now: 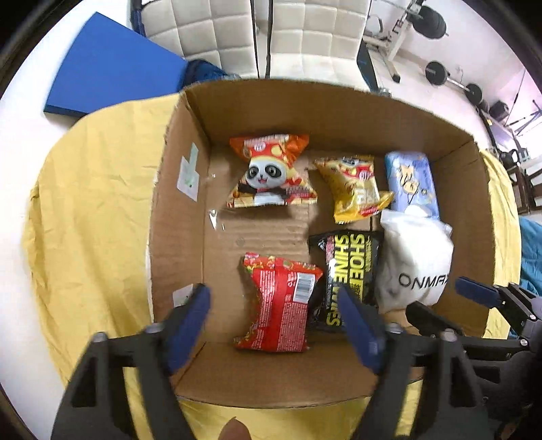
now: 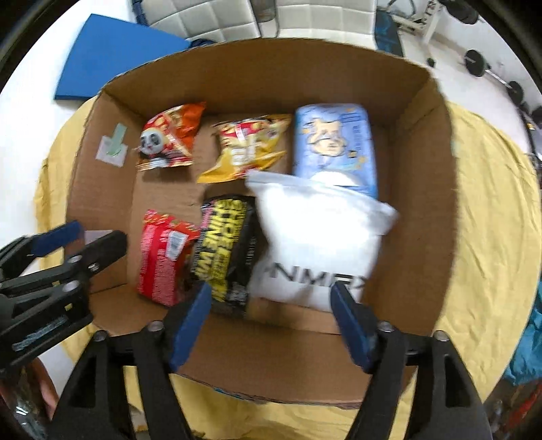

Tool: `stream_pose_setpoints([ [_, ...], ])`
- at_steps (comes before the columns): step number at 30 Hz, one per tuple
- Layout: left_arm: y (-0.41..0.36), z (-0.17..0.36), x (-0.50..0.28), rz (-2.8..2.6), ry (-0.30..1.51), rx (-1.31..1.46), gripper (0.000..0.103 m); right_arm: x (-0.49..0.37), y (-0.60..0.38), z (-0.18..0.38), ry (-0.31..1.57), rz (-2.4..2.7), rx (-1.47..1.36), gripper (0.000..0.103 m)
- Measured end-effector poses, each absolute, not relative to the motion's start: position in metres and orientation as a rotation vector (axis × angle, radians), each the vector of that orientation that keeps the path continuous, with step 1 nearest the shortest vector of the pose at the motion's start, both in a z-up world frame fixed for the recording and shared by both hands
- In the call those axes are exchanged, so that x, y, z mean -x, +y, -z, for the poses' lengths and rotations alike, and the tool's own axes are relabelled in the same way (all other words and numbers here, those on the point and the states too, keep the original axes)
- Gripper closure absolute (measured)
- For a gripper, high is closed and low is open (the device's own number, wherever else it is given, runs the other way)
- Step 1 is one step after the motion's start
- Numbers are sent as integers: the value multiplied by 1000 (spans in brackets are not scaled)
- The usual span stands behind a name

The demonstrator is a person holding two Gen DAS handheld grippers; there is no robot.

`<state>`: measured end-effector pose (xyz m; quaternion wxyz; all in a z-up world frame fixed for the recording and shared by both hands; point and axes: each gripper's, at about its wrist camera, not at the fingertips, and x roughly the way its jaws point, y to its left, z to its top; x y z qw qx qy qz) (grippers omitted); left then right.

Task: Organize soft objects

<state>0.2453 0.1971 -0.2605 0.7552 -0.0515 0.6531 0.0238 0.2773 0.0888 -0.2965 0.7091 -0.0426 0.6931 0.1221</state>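
On the yellow cloth stood an open cardboard box, and inside it six soft packs lay in two rows of three. Along the far row, from the left, sat an orange-and-red snack bag with a panda face, a crumpled yellow snack bag, and a pale blue pack printed with cartoon figures. Along the near row lay a red packet with a barcode, a black pouch with yellow "SHOE SHINE" lettering, and a puffy white bag with dark lettering, whose far edge overlapped the near end of the blue pack. The black pouch was wedged between the red packet and the white bag, touching both.

Both tongs pointed down over the near side of the box. The left gripper had its blue pads spread wide over the red packet, pinching nothing. The right gripper was likewise spread wide, over the near edge of the white bag and the black pouch, its pads holding nothing. Each one showed at the edge of the other's view.

Beyond the box a blue board lay on the white surface, with two pale padded chair backs behind it.
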Motion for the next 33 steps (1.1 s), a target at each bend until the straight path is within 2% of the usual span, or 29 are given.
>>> stream_pose_setpoints([
  [3,194,257,-245,-61,1398,98,6,-275,77,289,1523,-248,90,4],
  [4,196,258,-246,-60,1392,93,5,-273,75,289,1520,-243,86,2],
  [10,194,250,-242,-60,1363,82,4,-268,63,276,1500,-216,83,0],
  [16,191,213,-226,-59,1303,94,4,-256,57,251,1449,-199,64,0],
  [27,182,90,-166,-77,1099,110,4,-196,23,120,1255,-202,1,0],
  [33,170,49,-139,-55,1038,78,0,-160,16,62,1157,-196,18,0],
])
